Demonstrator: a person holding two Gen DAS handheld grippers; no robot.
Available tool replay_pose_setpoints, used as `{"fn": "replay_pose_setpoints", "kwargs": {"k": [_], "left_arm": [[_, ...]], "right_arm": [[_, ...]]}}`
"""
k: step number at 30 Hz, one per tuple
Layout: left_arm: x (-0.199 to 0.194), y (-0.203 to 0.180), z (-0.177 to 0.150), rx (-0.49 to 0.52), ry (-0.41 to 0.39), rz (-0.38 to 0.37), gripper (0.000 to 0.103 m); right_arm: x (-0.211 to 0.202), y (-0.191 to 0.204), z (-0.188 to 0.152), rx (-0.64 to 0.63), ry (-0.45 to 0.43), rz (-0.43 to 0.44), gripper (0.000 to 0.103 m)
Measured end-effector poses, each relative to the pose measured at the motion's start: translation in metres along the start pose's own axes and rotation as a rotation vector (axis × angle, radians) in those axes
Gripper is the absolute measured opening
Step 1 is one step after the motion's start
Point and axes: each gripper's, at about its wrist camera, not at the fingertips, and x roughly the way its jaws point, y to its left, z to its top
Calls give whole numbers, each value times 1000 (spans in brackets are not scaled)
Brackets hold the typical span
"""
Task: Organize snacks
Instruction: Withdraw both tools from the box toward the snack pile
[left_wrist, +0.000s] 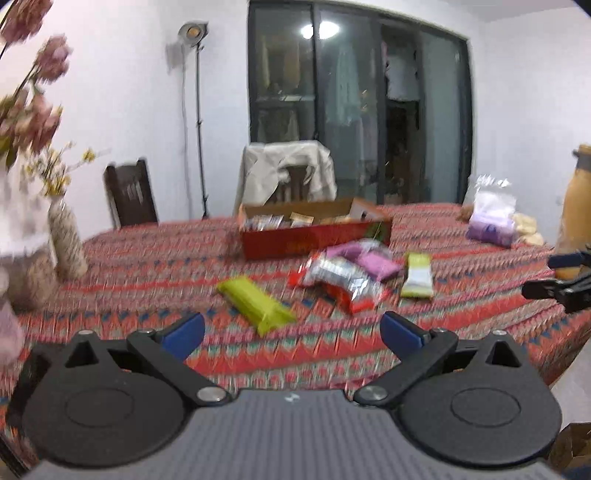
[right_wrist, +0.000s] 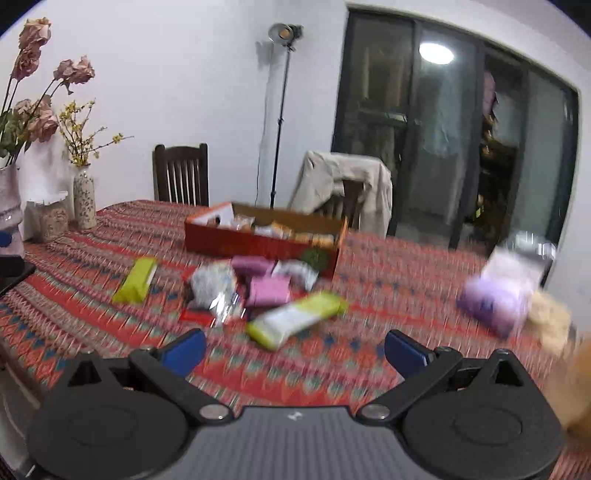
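Patterned red cloth covered the table (left_wrist: 147, 273). Loose snack packets (left_wrist: 340, 277) lay at its middle, just in front of the red box (left_wrist: 314, 240) at 12 o'clock. Left gripper (left_wrist: 291, 332) and right gripper (right_wrist: 295, 349) both hovered wide apart, holding nothing.

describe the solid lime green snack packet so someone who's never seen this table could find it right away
Start at the red cardboard box on the patterned tablecloth. Loose snacks lie before it; the lime green packet lies alone, toward the vases. Unlike the other green wrapper, it has no white.
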Motion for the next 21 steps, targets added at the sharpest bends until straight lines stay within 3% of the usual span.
{"fn": "replay_pose_setpoints", "kwargs": {"k": [3, 7, 13, 21], "left_arm": [[7, 2, -13, -44, 66, 2, 103], [5, 4, -20, -48, 77, 1, 103], [14, 6, -15, -80, 83, -11, 103], [53, 8, -7, -100, 137, -16, 103]], "right_arm": [[3, -3, -29, 90, 8, -17, 103], [6, -13, -48, 176, 26, -30, 103], [11, -19, -47, 184, 10, -46, 103], [41, -22, -39, 164, 53, -53, 103]]}}
